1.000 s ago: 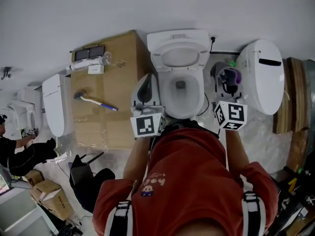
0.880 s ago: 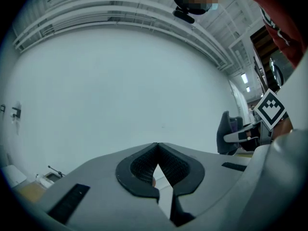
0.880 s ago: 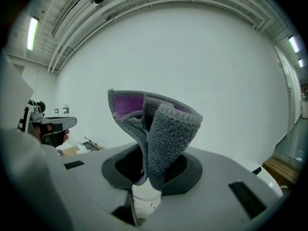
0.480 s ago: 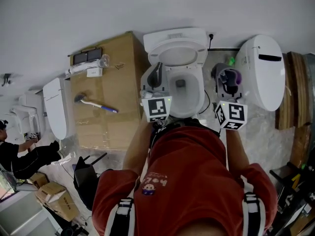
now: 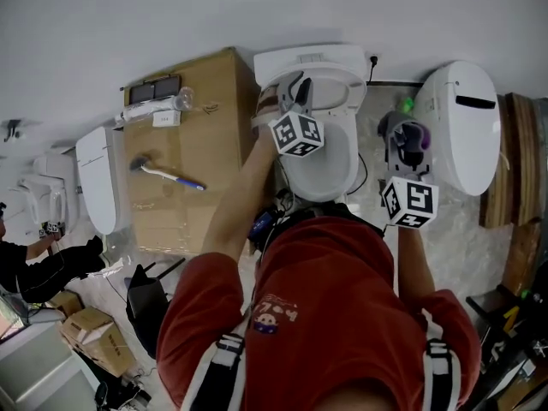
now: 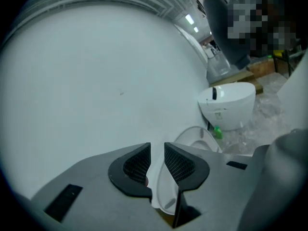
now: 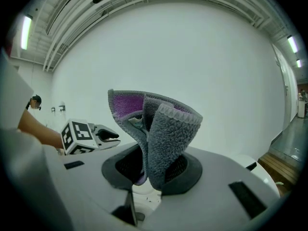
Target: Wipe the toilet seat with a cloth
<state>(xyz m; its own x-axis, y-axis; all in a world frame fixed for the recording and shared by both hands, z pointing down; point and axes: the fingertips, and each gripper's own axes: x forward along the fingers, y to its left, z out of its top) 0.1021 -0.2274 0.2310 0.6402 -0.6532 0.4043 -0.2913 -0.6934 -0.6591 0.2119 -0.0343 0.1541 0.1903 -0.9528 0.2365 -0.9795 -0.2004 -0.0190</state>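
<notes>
A folded, fluffy grey-and-purple cloth (image 7: 161, 134) stands pinched in the right gripper (image 7: 153, 170). The left gripper (image 6: 156, 163) has its jaws opening, with the white toilet seat (image 6: 162, 197) edge between them.

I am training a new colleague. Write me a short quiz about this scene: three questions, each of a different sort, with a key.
1. True or false: the right gripper holds a grey and purple cloth between its fingers.
2. What lies on the cardboard box? A. a long-handled brush B. a bucket C. a spray bottle
3. Fill the gap: in the head view, the cloth shows to the ___ of the toilet.

Key: 1 true; 2 A; 3 right.
</notes>
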